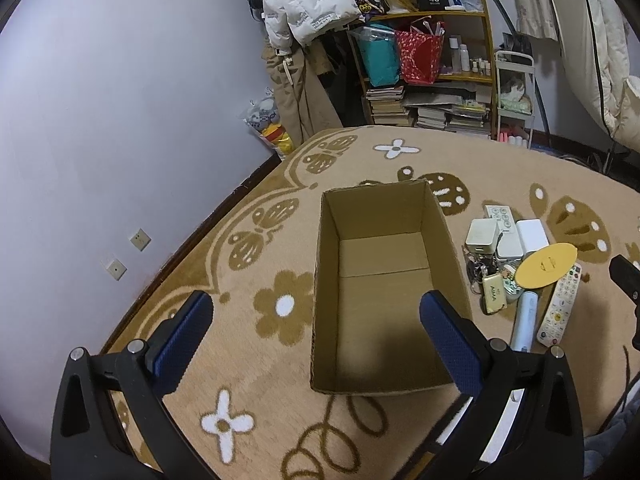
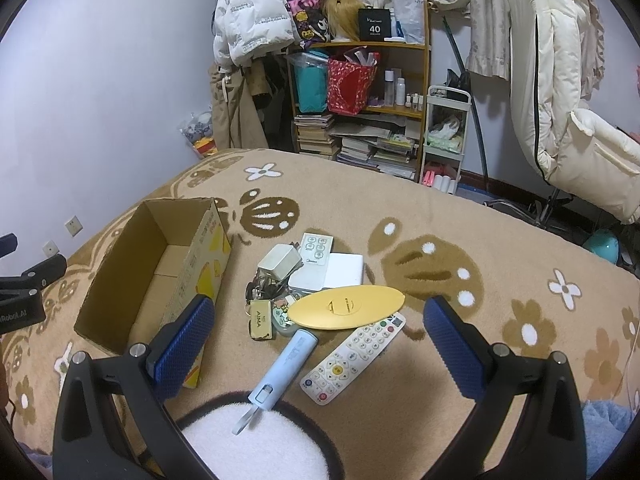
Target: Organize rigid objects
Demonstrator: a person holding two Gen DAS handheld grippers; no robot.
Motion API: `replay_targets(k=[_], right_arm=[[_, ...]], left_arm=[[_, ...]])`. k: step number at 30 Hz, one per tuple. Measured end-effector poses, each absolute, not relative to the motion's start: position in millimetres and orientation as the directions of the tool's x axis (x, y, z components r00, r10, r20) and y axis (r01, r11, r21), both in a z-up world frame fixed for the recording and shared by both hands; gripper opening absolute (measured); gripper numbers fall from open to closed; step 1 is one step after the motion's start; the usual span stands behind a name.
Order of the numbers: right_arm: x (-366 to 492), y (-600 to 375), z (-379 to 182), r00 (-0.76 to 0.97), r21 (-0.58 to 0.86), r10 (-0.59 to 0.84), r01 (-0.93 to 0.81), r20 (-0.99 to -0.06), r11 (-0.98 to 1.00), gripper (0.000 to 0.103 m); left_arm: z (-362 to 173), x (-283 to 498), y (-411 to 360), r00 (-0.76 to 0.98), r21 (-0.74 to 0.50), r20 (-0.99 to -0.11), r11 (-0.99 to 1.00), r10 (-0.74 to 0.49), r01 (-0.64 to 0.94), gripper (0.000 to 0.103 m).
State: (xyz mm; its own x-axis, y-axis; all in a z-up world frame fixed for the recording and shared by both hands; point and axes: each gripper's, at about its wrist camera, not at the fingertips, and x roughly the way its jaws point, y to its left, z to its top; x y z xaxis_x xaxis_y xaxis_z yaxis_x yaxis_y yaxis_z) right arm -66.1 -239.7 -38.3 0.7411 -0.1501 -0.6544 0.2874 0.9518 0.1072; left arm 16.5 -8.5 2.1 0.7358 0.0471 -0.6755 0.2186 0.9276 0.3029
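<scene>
The right gripper [image 2: 318, 334] gapes wide above the clutter; the left gripper [image 1: 316, 332] hangs wide over the empty cardboard box [image 1: 384, 256]. At the right gripper's twelve o'clock the yellow oval lid [image 2: 347, 306] overlaps the white remote [image 2: 354, 358] and the blue tube [image 2: 285, 366]; grabbing either could likely drag the lid askew.

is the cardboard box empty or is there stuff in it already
Empty. The left wrist view looks straight into the cardboard box and shows only its bare floor; the yellow oval and white remote lie outside on the rug.
</scene>
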Motion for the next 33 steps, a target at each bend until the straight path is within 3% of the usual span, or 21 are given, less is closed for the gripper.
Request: replay_targets(k=[7, 25, 30, 32, 33], right_arm=[[-51, -251, -49, 0.717, 0.107, -0.148, 0.298, -0.681, 0.949, 0.103], [4, -266, -114, 0.573, 0.065, -0.136, 0.315, -0.808, 0.947, 0.103], [13, -277, -136, 0.518, 0.026, -0.165, 0.341, -0.839, 0.940, 0.103], [14, -282, -144, 0.495, 0.007, -0.182, 0.355, -0.850, 0.935, 0.103], [14, -284, -148, 0.485, -0.003, -0.189, 0.359, -0.854, 0.933, 0.103]], left_arm=[[-4, 37, -11, 0.730, 0.316, -0.682, 0.920, 0.050, 0.232, 0.102], [-56, 96, 10, 0.569, 0.185, -0.822, 0.958, 0.027, 0.221, 0.102], [-73, 105, 21, 0.505, 0.168, -0.862, 0.967, 0.049, 0.193, 0.089], [-82, 108, 27, 0.463, 0.138, -0.886, 0.972, 0.036, 0.189, 0.070], [-87, 111, 31, 0.433, 0.123, -0.901, 0.976, 0.033, 0.181, 0.065]])
